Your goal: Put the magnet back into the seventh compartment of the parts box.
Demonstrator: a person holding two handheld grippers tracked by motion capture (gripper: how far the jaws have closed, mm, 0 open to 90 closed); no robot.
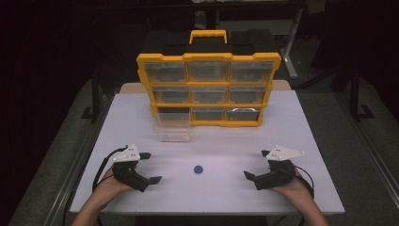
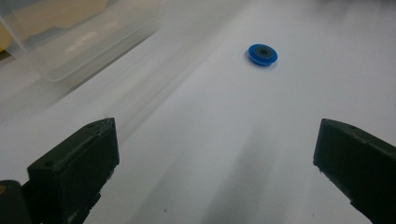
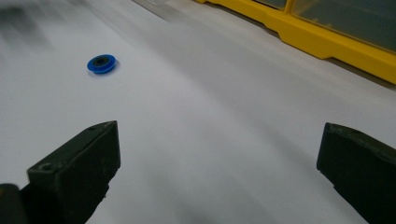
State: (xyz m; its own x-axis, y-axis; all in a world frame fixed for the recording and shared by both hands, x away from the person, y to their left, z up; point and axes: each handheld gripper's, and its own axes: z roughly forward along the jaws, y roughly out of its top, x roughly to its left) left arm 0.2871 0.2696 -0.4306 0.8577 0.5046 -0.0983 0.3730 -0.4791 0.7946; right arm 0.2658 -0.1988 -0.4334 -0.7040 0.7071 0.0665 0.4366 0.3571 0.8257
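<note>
Your left gripper (image 1: 149,167) sits at the near left of the table (image 1: 291,141), jaws spread wide and holding nothing; matte black blocky pads, a grey three-cornered plate on top, a black cable trailing back past your hand. Your right gripper (image 1: 256,165) mirrors it at the near right, jaws equally released and empty. Both rest low over the tabletop, pointing inward toward each other.

Between them, a little nearer the left one, lies a small blue disc (image 1: 198,169) flat on the surface: round, smooth plastic look, raised rim, dark centre. It shows ahead of the left jaws (image 2: 262,54) and off to one side ahead of the right jaws (image 3: 102,63). Nothing touches it and nothing stands between it and either gripper.

Table surface: plain white, matte, smooth.

Farther out, left of centre, a clear plastic drawer bin (image 1: 171,127) stands on the table, rectangular, thin-walled, just in front of the organizer.

At the far side stands a yellow-framed organizer (image 1: 208,89) with a yellow carry handle and rows of translucent drawers; its bottom-left slot is open and dark.
</note>
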